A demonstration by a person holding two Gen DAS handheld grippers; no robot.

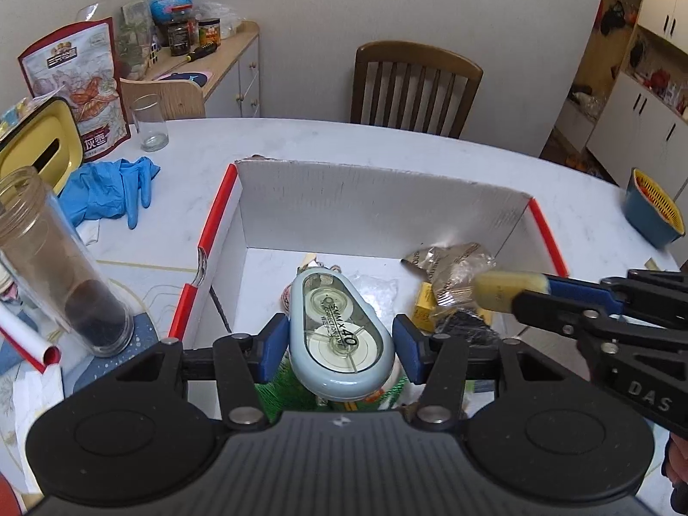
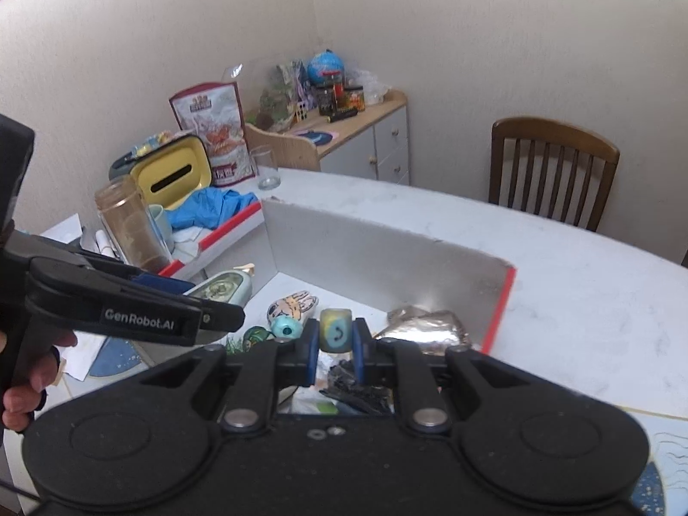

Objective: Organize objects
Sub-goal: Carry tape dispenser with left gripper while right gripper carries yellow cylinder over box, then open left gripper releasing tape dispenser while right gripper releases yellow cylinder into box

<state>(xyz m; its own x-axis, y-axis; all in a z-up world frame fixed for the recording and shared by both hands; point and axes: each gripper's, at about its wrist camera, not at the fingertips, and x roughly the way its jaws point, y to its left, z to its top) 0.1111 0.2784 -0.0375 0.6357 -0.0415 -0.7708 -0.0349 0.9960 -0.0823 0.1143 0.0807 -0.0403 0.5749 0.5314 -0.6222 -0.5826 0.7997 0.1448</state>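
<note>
My left gripper [image 1: 339, 344] is shut on a light blue correction tape dispenser [image 1: 339, 335], which it holds above the near part of a white cardboard box with red edges [image 1: 365, 198]. My right gripper [image 2: 336, 335] is shut on a small yellow and blue eraser block [image 2: 336, 330], also held over the box [image 2: 365, 249]. In the left wrist view the right gripper [image 1: 554, 290] comes in from the right with the eraser [image 1: 511, 290]. In the right wrist view the left gripper [image 2: 202, 301] comes in from the left with the dispenser [image 2: 223, 290].
The box holds a silver foil packet [image 2: 425, 327], a black item [image 1: 464, 327], a yellow pack [image 1: 423, 309] and small toys [image 2: 296, 305]. Left of it are a plastic jar [image 1: 56, 266], blue gloves [image 1: 107, 189], a glass [image 1: 150, 116] and a yellow tissue box [image 1: 38, 146]. A blue basket [image 1: 653, 206] stands far right, with a chair [image 1: 413, 81] behind the table.
</note>
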